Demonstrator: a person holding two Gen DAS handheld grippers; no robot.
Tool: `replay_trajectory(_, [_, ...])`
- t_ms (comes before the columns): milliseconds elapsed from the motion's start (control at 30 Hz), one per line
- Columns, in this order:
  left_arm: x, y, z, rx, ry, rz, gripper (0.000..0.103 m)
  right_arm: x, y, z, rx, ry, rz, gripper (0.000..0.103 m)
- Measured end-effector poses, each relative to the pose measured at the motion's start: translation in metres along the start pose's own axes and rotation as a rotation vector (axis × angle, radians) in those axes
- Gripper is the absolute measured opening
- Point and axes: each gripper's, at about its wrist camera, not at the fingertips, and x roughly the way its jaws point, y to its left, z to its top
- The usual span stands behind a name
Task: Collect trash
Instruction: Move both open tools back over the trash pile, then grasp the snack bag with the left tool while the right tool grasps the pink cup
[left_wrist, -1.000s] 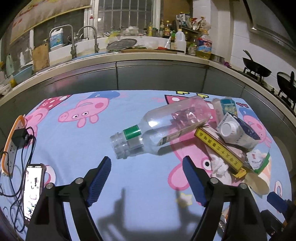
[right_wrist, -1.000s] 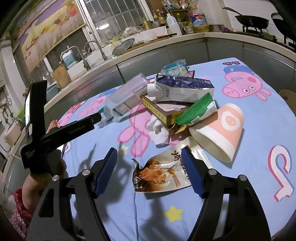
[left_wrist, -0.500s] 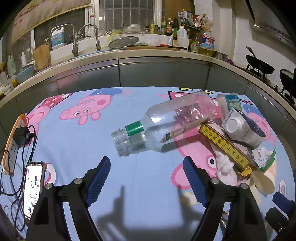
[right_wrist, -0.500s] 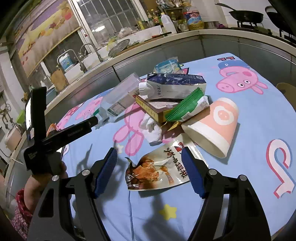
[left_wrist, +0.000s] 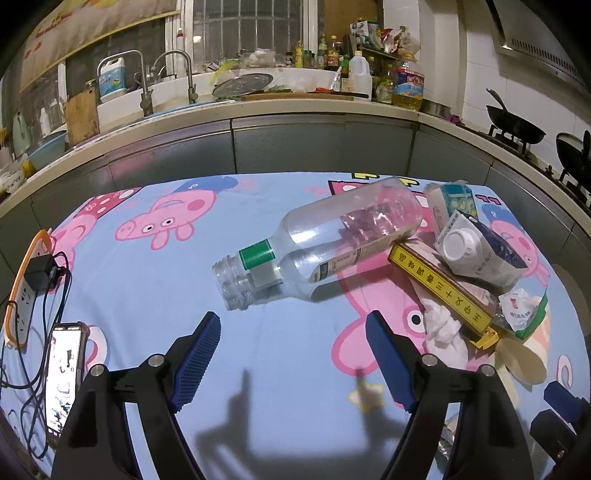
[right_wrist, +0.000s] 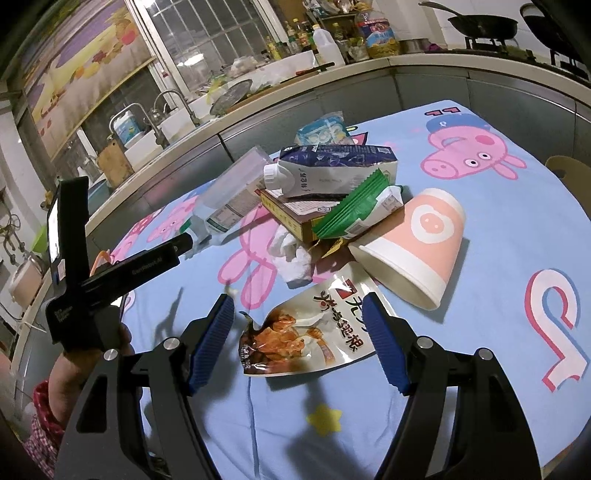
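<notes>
A pile of trash lies on the cartoon-pig tablecloth. A clear plastic bottle (left_wrist: 317, 240) lies on its side, mouth toward my left gripper (left_wrist: 293, 325), which is open and empty just short of it. Beside it are a yellow box (left_wrist: 439, 288), a milk carton (left_wrist: 476, 251) and a crumpled tissue (left_wrist: 443, 328). My right gripper (right_wrist: 297, 306) is open, its jaws either side of a snack pouch (right_wrist: 306, 332) flat on the cloth. Behind that lie a paper cup (right_wrist: 417, 243), a green wrapper (right_wrist: 351, 206), the milk carton (right_wrist: 332, 171) and the bottle (right_wrist: 229, 195).
A phone (left_wrist: 62, 373) and an orange power strip (left_wrist: 26, 288) with cables lie at the table's left edge. A kitchen counter with sink (left_wrist: 162, 88), bottles and woks runs behind the table. The left hand-held gripper (right_wrist: 110, 273) shows at the left of the right wrist view.
Both grippers have drawn back slightly and lifted, so the trash sits a little farther from the fingers. Both stay open. Nothing on the table has moved.
</notes>
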Motion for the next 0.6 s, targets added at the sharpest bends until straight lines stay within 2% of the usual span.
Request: replay_trajectory(600, [0.001, 0.0003, -0.0008, 0.001, 0.001, 0.005, 0.081, 0.0006, -0.002, -0.0013, 0.009, 0.003, -0.002, 0.071])
